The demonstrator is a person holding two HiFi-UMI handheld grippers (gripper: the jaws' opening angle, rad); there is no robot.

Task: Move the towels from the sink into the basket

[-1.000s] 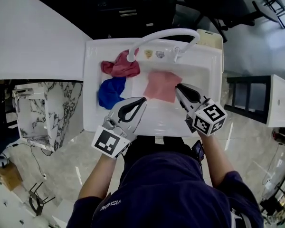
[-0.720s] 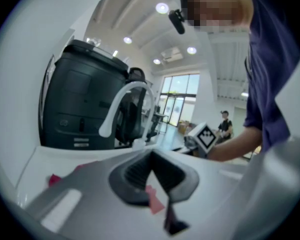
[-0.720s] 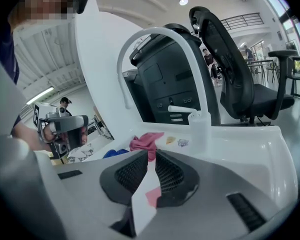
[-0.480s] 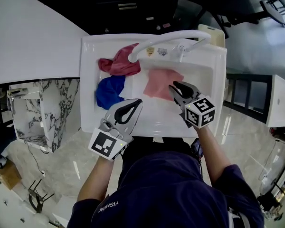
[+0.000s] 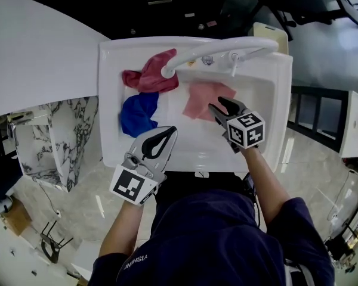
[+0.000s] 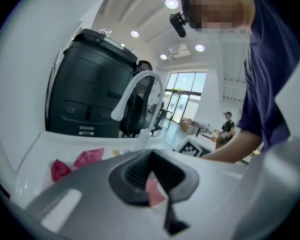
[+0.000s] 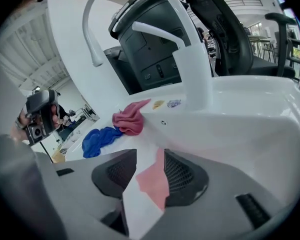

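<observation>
Three towels lie in the white sink (image 5: 107, 100): a red one (image 5: 150, 76) at the back left under the faucet, a blue one (image 5: 137, 113) at the left, and a pink one (image 5: 200, 97) flat in the middle. My right gripper (image 5: 217, 105) hangs low over the pink towel's near edge. Its jaws have just been opening and now stand open, with nothing gripped. The pink towel (image 7: 152, 181) shows through their gap. My left gripper (image 5: 174, 128) is shut and empty, over the sink's front, right of the blue towel.
The white faucet (image 5: 221, 46) arcs over the back of the sink, above the red towel. A marble-patterned cabinet (image 5: 65, 142) stands at the left and a dark shelf (image 5: 313, 118) at the right. A black office chair (image 7: 230, 29) is behind the sink.
My right gripper has dropped into the sink toward the pink towel and its jaws have parted. The left gripper has sunk a little.
</observation>
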